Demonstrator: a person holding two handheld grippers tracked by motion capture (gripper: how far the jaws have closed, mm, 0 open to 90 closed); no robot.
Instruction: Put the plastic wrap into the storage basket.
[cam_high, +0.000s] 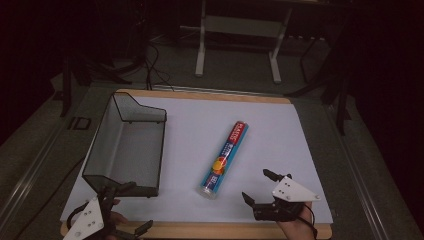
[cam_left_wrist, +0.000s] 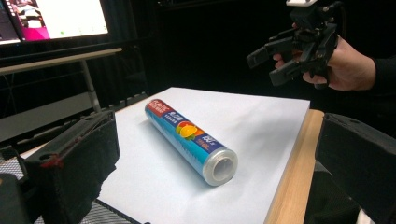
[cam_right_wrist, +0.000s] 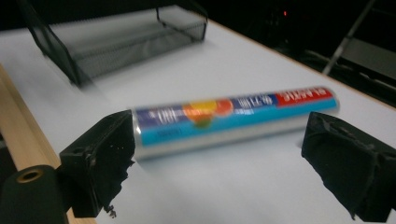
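A roll of plastic wrap with a blue, red and orange label lies diagonally on the white sheet, its silver end nearest me. My right gripper is held to the right of that near end, apart from it, jaws wide open. In the right gripper view the roll lies crosswise beyond the open right gripper, untouched. My left gripper stands open at the front left corner, by the tray. From the left gripper I see the roll and, farther off, the right gripper in a hand.
A black wire-mesh tray stands on the left of the sheet, its tall end far from me; it also appears as the tray beyond the roll. The table's wooden front edge borders the sheet. A metal stand is beyond the table.
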